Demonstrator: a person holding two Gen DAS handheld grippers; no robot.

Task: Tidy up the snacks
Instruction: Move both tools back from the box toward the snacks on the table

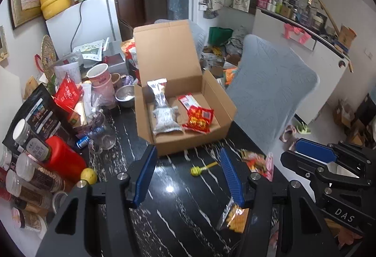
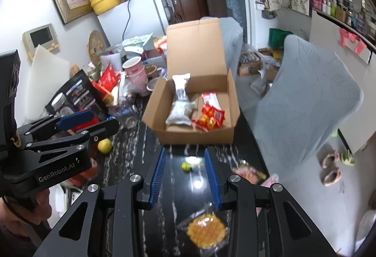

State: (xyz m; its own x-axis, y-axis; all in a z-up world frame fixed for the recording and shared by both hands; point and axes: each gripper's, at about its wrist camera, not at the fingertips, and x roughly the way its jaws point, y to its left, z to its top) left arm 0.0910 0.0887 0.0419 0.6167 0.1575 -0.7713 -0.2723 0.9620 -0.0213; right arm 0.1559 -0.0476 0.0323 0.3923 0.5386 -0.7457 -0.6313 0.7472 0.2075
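An open cardboard box (image 1: 218, 116) (image 2: 225, 132) stands on the black marble table (image 1: 178, 210) (image 2: 131, 149). It holds silver snack packets (image 1: 164, 113) (image 2: 179, 104) and red snack packets (image 1: 198, 117) (image 2: 210, 116). My left gripper (image 1: 186, 156) is open and empty above the table, short of the box. My right gripper (image 2: 185, 156) is open and empty. A clear-wrapped waffle snack (image 1: 235, 216) (image 2: 206, 230) lies below the grippers. A yellow lollipop (image 1: 202, 169) (image 2: 188, 166) lies between the grippers and the box. Colourful packets (image 1: 258, 160) (image 2: 249, 172) lie at the table's right edge.
Spice jars (image 1: 30, 174), a red container (image 1: 64, 156), a lemon (image 1: 89, 176) (image 2: 104, 145), a dark bag (image 1: 40, 116) (image 2: 77, 95), pink cups (image 1: 99, 78) and a steel bowl (image 1: 125, 96) crowd the left. A grey-covered chair (image 1: 270, 92) (image 2: 305, 97) stands right of the table.
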